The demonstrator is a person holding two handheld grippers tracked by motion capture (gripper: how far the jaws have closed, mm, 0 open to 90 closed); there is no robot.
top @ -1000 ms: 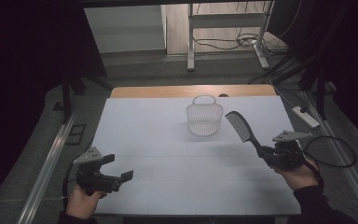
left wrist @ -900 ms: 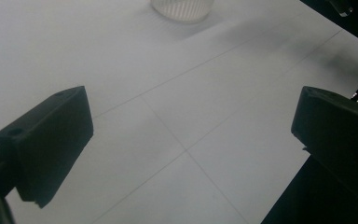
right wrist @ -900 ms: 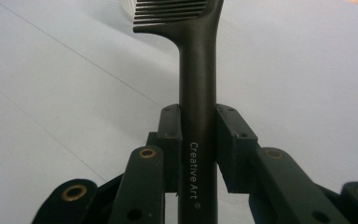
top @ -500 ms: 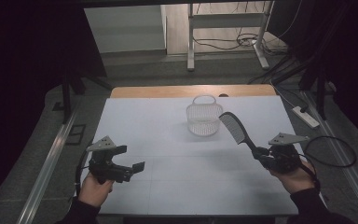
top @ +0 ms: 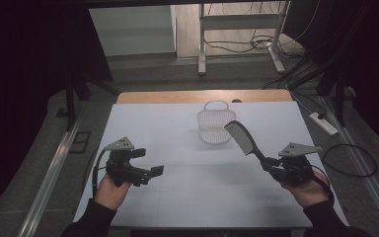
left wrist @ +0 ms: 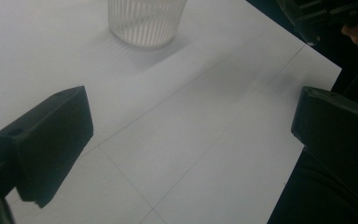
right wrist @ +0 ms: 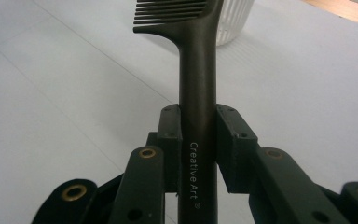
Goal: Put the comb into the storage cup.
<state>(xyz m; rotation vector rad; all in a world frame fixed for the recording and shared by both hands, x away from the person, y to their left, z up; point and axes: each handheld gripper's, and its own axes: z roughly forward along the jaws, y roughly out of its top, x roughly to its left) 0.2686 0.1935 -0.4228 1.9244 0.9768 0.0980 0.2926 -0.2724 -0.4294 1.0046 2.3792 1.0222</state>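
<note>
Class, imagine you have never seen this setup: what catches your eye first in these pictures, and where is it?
The black comb stands out, clamped by its handle in the right hand-held gripper and held in the air above the right side of the white table, teeth end toward the basket. That white slatted basket stands alone toward the table's far edge. At near left, the left hand-held gripper hangs open and empty.

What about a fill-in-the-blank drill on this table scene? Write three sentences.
1. The right gripper is shut on the handle of a black ____.
2. The left gripper has its jaws ____, with nothing between them.
3. The white ribbed basket stands ____ on the table.

Missing words: comb; open; upright
</note>
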